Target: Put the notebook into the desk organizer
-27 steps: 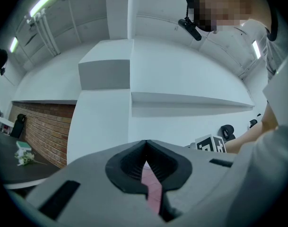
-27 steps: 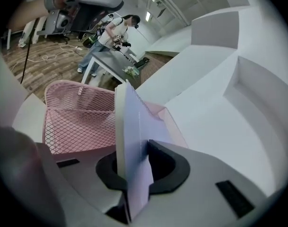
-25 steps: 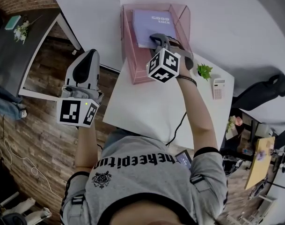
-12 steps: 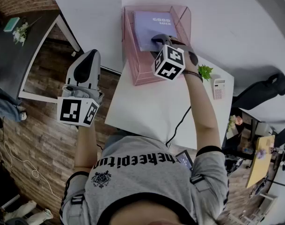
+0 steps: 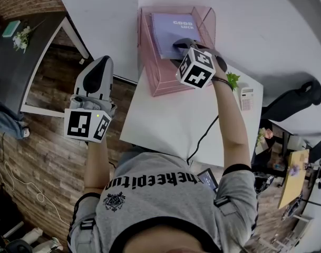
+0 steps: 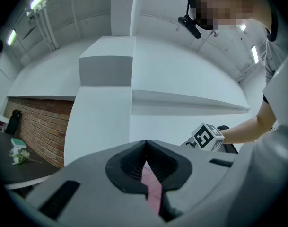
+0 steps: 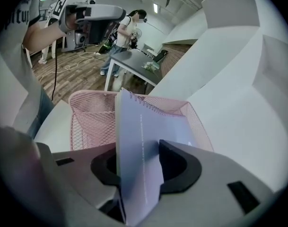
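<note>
Left tool [image 6: 144, 167] hangs clenched and empty, off the counter [image 5: 171, 125]. Right tool [image 7: 139, 167] is opening, with the notebook [image 7: 144, 126] loose between its jaws, already inside the organizer [image 7: 91, 117]. The notebook looks light, thin and bendy; the spiral edge is probably the firmest hold.

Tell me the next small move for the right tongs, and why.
Probably finish opening and draw the right tongs straight back: the notebook already lies inside the pink organizer, yet its edge sits between the opening jaws.
</note>
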Available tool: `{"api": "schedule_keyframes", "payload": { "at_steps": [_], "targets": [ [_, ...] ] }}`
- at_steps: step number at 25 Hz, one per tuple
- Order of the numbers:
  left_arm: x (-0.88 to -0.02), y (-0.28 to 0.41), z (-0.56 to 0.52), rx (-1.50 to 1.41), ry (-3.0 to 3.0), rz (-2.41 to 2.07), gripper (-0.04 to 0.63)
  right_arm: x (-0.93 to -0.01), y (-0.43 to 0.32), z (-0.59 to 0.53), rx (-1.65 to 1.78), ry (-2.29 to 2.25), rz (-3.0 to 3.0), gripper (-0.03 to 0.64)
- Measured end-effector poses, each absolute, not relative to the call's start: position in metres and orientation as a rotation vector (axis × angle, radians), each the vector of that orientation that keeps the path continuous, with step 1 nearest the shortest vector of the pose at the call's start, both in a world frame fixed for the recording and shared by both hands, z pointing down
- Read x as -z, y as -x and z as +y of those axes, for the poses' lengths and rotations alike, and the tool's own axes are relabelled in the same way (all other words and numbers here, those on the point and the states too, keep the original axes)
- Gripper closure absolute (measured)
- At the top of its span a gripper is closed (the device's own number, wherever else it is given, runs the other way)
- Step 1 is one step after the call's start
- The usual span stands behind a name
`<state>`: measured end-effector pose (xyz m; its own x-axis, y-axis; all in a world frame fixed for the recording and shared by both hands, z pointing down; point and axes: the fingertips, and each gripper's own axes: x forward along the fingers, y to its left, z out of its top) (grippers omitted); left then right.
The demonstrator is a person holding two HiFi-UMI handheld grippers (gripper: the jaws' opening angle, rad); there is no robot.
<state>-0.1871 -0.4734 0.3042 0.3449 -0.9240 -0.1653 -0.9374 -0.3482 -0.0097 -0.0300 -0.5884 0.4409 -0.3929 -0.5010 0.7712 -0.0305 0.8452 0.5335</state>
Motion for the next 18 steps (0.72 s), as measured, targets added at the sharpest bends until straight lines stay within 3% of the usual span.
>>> {"api": "schedule_keyframes", "payload": {
  "at_steps": [18],
  "targets": [
    [-0.305,0.192,-0.481,-0.220,2.529,1.669,0.592,-0.439,0.027,-0.553,0.283,-0.223,-2.019,0.385]
  ]
}}
